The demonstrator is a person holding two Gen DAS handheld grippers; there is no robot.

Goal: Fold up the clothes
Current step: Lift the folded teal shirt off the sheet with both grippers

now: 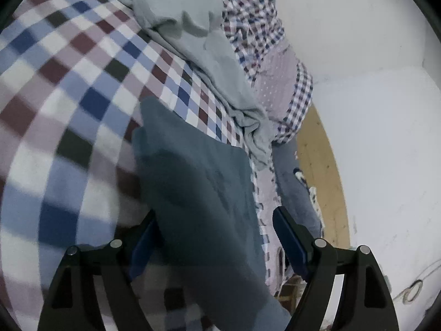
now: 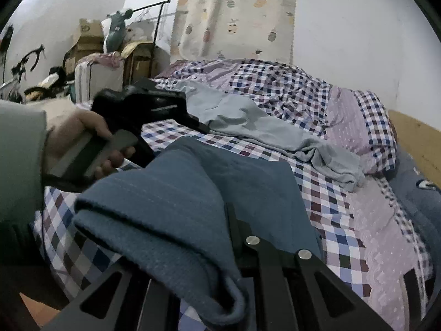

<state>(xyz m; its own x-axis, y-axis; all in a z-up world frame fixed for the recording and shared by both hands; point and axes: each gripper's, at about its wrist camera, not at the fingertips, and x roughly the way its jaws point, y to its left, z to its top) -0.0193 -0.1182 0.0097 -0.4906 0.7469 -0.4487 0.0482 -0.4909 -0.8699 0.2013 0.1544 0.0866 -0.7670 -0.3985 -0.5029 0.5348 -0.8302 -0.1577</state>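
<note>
the right gripper [image 2: 234, 220] is clamped on the dark blue garment [image 2: 176, 193], lifted over the checked bed sheet [image 2: 325, 193]. the left gripper [image 1: 217, 237] stands wide, the cloth between its fingers, unpinched. a pale grey garment [image 2: 248, 121] lies behind.

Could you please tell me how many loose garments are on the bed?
2: a dark blue garment clamped in the right gripper, and a light grey garment crumpled farther back; bedding may hide more.
</note>
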